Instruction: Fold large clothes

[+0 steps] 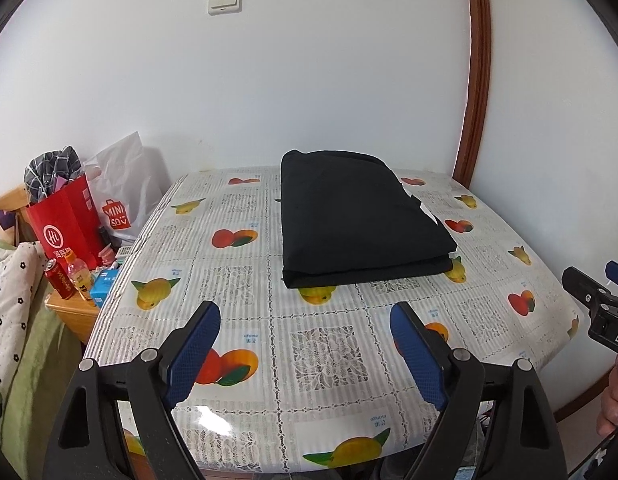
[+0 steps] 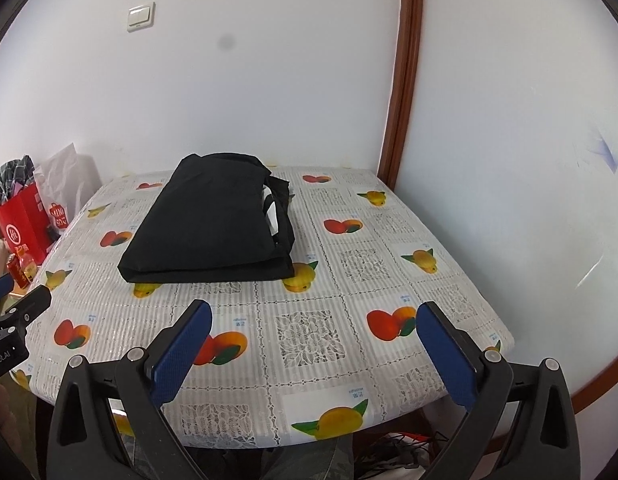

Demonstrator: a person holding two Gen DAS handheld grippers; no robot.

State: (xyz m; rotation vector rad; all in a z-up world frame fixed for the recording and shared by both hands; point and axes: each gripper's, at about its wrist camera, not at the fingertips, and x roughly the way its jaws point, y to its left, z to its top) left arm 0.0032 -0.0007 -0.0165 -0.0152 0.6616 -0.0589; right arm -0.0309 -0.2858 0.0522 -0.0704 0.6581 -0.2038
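A black garment [image 1: 357, 216] lies folded into a thick rectangle on the far half of the table [image 1: 321, 360], near the wall. It also shows in the right wrist view [image 2: 217, 224], with a white label at its right edge. My left gripper [image 1: 305, 344] is open and empty, held over the table's near edge, well short of the garment. My right gripper [image 2: 313, 344] is open and empty too, likewise near the front edge. Each gripper shows at the edge of the other's view: the right gripper [image 1: 601, 300] and the left gripper [image 2: 13, 320].
The table has a fruit-print plastic cloth. Left of it a low wooden stand holds a red paper bag [image 1: 65, 224], a white Miniso bag [image 1: 125, 196], a red can [image 1: 59, 280] and a bottle [image 1: 79, 276]. A brown door frame [image 1: 475, 80] stands at the back right.
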